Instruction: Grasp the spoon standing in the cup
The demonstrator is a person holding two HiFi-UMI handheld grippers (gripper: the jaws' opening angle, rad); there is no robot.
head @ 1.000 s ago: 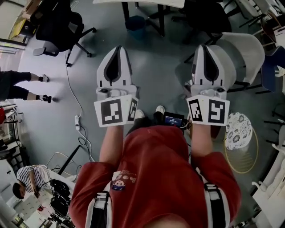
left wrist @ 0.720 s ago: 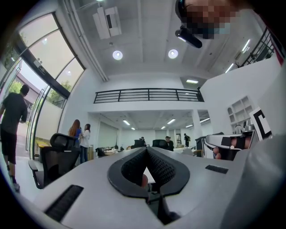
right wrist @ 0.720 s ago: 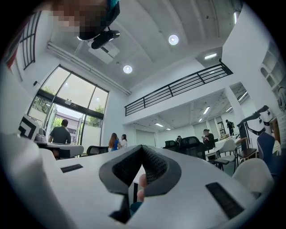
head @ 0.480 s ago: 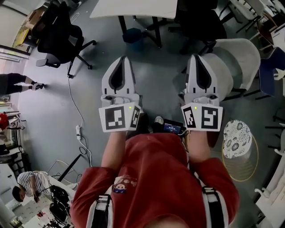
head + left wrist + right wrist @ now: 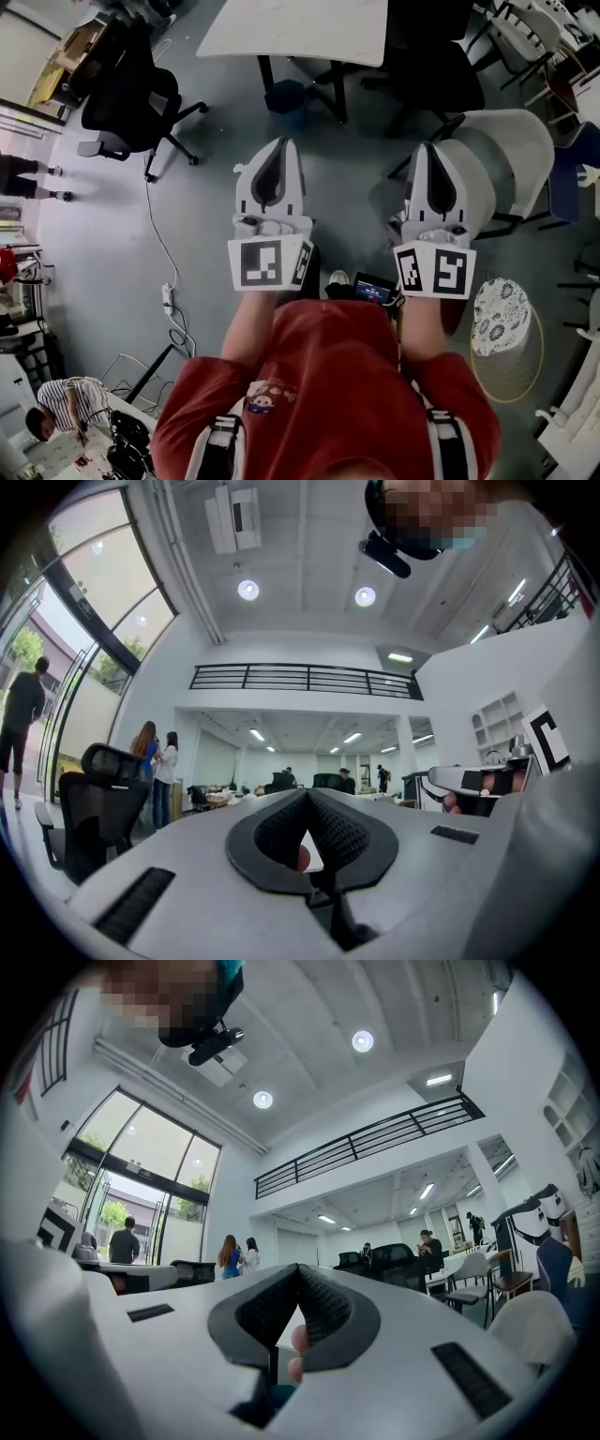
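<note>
Moved since earlier frames: white desk [image 5: 300,28] further into head view, your grippers lower in frame. Left hand-held gripper [image 5: 285,142]: clenched, nothing between jaws. Right hand-held gripper [image 5: 432,146]: same. Pose: forearms parallel at waist, tips forward over floor [image 5: 356,159]. Reason, judged: transit carry toward desk. Spoon, cup: in no view.

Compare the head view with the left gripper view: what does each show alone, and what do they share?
Only the head view: the floor, a white table and the person's red shirt. Only the left gripper view: ceiling lights and a balcony railing. Both: the left gripper, jaws shut, and the right gripper.
</note>
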